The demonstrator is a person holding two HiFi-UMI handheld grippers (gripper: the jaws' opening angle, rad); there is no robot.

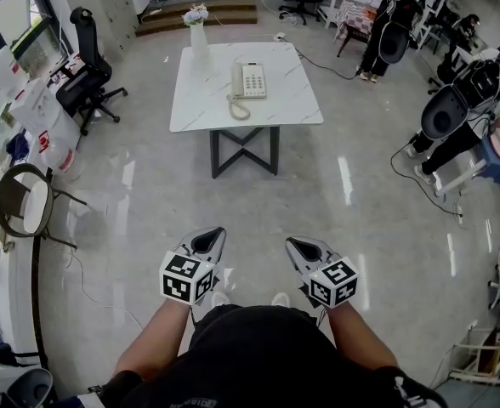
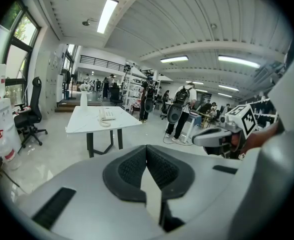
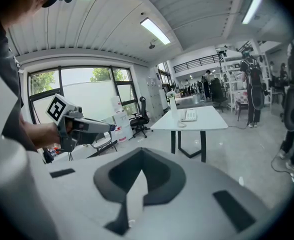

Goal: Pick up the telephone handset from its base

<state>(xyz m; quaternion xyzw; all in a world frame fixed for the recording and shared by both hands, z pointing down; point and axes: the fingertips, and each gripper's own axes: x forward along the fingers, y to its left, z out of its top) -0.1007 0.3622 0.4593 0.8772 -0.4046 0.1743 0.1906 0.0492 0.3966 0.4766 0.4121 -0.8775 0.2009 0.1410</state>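
Head view: the cream corded handset is seen cradled on the push-button telephone base, on the far white marble-topped table, well apart from both grippers. Left gripper view: the left gripper is pressed together, empty. Right gripper view: the right gripper likewise. The jaws should be spread once the table is neared.

Ceiling strip lights and window daylight streak glare on the glossy floor; fisheye edges curve, corners perhaps vignetted.
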